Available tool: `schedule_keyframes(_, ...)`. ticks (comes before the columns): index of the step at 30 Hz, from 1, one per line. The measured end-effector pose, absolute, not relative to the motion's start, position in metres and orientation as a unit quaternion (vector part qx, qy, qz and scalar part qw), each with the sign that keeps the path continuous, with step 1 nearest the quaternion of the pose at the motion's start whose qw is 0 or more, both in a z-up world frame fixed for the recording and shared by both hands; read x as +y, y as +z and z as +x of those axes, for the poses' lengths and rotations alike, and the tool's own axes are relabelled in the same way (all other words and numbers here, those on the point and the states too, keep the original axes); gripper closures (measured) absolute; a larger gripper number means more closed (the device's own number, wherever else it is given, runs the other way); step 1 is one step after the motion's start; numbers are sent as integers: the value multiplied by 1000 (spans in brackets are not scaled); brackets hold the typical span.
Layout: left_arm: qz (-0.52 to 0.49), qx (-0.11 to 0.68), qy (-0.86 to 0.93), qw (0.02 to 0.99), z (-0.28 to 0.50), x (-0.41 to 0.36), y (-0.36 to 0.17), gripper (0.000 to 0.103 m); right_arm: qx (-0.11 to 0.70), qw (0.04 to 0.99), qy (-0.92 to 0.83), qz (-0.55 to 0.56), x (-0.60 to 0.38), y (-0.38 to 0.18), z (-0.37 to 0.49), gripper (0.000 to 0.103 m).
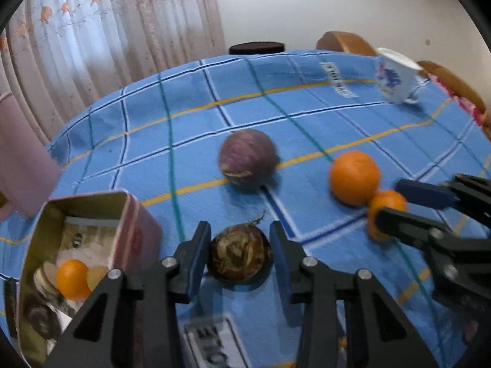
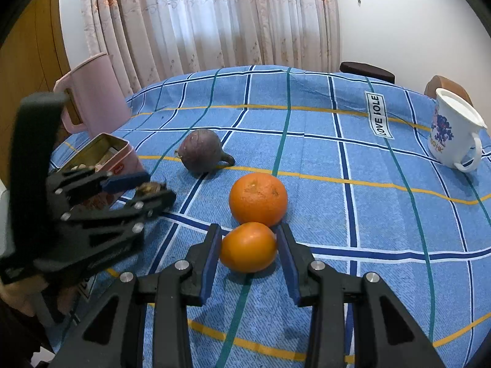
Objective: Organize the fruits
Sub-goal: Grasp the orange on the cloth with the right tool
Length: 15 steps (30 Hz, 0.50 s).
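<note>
- Left gripper (image 1: 240,253): fingers parted around a brown bulb (image 1: 239,254), contact unclear through blur; tin (image 1: 135,214) beside it, contents partly hidden.
- Right gripper (image 2: 249,250): fingers parted around the small orange (image 2: 248,247), which touches the large orange (image 2: 258,199).

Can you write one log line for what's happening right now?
left hand-held gripper: open around brown fruit | right hand-held gripper: open around small orange

Brown fruit (image 1: 239,254): round, dark, mottled, stem upward; on cloth beside tin.
Purple fruit (image 2: 201,151): round, dull, curled stem; mid-table.
Large orange (image 2: 258,199): dimpled, resting on cloth.
Small orange (image 2: 248,247): smooth, touching large orange.
Tin (image 1: 92,208): open, pink-sided, holding an orange fruit (image 1: 72,279).
</note>
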State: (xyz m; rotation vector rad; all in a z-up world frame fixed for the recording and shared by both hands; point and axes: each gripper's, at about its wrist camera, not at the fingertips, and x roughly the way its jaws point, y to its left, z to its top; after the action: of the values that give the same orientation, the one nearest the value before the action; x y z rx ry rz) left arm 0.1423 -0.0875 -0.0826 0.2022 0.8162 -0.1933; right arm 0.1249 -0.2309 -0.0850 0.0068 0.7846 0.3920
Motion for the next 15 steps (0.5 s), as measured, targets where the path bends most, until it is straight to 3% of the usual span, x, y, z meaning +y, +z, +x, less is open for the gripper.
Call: schedule_keyframes(15, 77, 321, -82, 940, 110, -82, -63, 62, 367, 911, 188, 4, -231, -81, 121, 69)
